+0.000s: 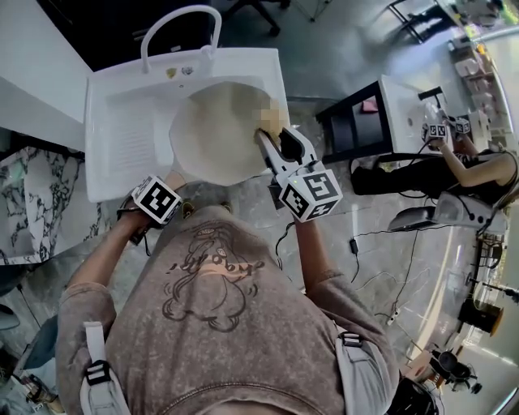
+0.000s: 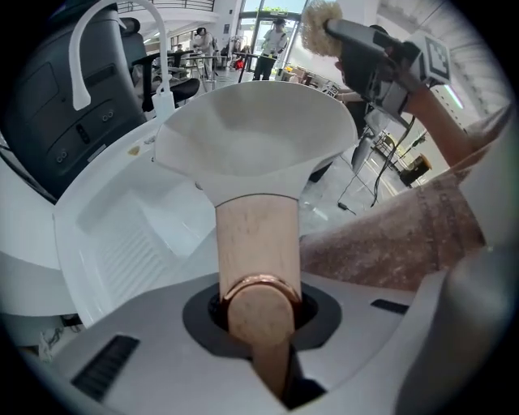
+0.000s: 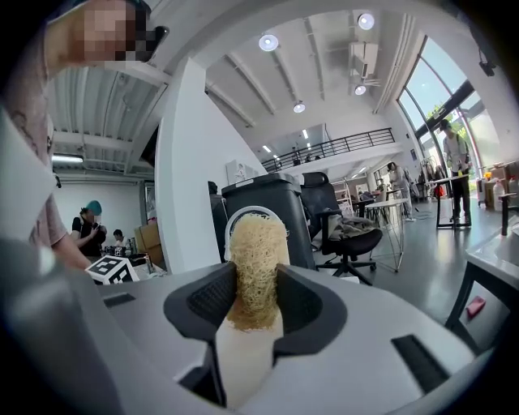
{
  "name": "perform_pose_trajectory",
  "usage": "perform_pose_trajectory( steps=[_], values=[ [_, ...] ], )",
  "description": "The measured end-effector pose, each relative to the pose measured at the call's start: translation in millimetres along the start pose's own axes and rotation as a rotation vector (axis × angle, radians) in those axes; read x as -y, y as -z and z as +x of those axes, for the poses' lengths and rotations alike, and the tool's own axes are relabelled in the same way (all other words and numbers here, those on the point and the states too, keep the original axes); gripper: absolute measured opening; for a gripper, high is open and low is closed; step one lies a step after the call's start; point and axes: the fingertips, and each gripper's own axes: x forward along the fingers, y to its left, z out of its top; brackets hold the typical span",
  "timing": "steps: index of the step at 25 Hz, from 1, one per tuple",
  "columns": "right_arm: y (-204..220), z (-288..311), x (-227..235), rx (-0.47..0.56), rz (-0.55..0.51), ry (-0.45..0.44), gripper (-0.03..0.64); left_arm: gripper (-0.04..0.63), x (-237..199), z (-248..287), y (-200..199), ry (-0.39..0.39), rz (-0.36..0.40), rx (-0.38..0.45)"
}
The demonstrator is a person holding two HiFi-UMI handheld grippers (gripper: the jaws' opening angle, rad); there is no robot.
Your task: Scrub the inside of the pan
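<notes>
Two tools share the work over a white sink (image 1: pixel 122 146) with an arched faucet (image 1: pixel 178 24). Our left tool (image 2: pixel 259 320) is clamped on the pan's wooden handle (image 2: pixel 258 243), at its copper-coloured ring (image 2: pixel 261 285), and carries the pale pan (image 1: pixel 217 130) above the basin with its open inside turned up toward the person. We judge that this grip steadies the bowl against sideways pushes and lets any run-off drop into the sink. Our right tool (image 3: pixel 255 304) has its jaws drawn in on a tan fibrous scrubber (image 3: pixel 258 251), most of which stands clear beyond the jaws so that the fibres, not the tool, would meet the metal. In the head view the scrubber sits at the pan's right rim. The left gripper view shows it raised above the far edge, and the right gripper view looks out at the room rather than into the bowl, so we read it as apart from the inner surface. We judge that scrubbing calls for tipping the right tool down until the fibres press on the inside.
</notes>
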Motion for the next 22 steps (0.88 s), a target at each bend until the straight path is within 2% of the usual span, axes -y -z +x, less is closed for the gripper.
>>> perform_pose_trajectory(
  steps=[11,22],
  values=[
    [10.3,33.7,-15.0,-0.056,-0.051,-0.074,0.158,0.052,18.2,18.6,3.8,0.034,0.081,-0.060],
    [72.8,72.4,-41.3,-0.242,-0.136,-0.206,0.158,0.054,24.7,27.1,1.5,0.036,0.122,-0.088]
  ],
)
